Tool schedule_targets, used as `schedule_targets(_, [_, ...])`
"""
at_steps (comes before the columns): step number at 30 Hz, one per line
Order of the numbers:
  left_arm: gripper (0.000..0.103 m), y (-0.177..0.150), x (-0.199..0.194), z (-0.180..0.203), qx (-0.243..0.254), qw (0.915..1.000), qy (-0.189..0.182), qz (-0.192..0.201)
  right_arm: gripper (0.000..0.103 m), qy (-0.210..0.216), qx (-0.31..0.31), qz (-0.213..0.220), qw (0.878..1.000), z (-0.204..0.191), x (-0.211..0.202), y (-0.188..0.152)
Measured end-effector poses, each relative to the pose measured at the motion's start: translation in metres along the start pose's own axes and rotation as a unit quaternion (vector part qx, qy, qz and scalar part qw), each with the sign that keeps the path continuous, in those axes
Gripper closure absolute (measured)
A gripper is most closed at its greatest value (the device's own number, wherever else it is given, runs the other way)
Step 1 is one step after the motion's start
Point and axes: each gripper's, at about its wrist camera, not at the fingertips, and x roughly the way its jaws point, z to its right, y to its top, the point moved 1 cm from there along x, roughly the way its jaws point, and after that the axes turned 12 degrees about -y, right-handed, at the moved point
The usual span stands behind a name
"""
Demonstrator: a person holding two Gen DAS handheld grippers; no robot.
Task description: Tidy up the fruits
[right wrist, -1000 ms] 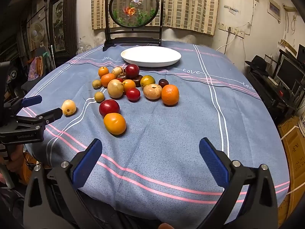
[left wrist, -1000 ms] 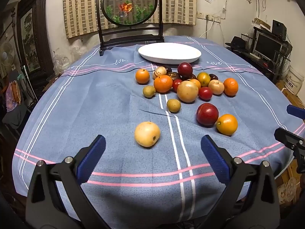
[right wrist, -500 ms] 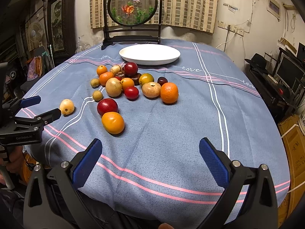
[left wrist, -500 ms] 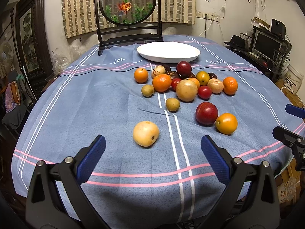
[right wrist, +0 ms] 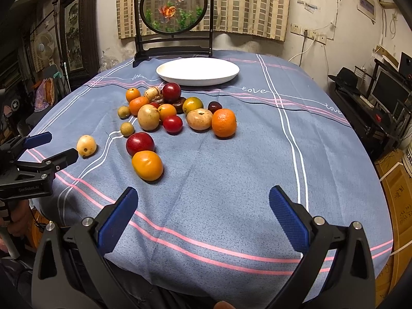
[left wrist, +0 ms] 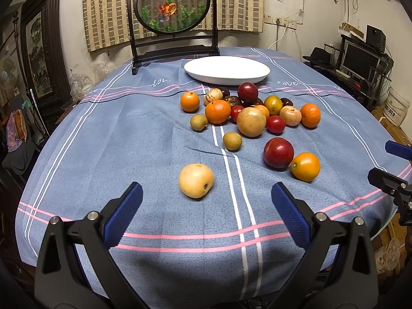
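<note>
Several fruits lie loose on a blue striped tablecloth (left wrist: 128,141), in front of an empty white plate (left wrist: 226,70) (right wrist: 197,71). A pale yellow fruit (left wrist: 196,180) (right wrist: 86,145) sits alone, just ahead of my left gripper (left wrist: 206,211), which stands open with nothing in it. A dark red fruit (left wrist: 278,152) (right wrist: 140,143) and an orange (left wrist: 305,166) (right wrist: 147,165) lie nearest my right gripper (right wrist: 202,213), also open and holding nothing. The left gripper (right wrist: 51,145) shows at the left edge of the right wrist view. The right gripper (left wrist: 391,164) shows at the right edge of the left wrist view.
A black-framed round goldfish screen (left wrist: 172,2) stands behind the plate at the table's far edge. A desk with a monitor (left wrist: 360,59) is off to the right, dark furniture (left wrist: 38,59) and a fan (right wrist: 45,47) to the left. Cardboard boxes (right wrist: 396,198) sit beside the table's right side.
Both grippers have edged slightly forward toward the fruits. Both stay open and no fruit has moved.
</note>
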Motion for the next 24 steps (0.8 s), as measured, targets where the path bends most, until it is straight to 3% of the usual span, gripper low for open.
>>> schedule_targets(24, [0.002, 0.0001, 0.0032, -0.0009, -0.001, 1.0000, 0.001, -0.006, 0.001, 0.004, 0.004, -0.006, 1.000, 0.0015, 0.0023, -0.0014])
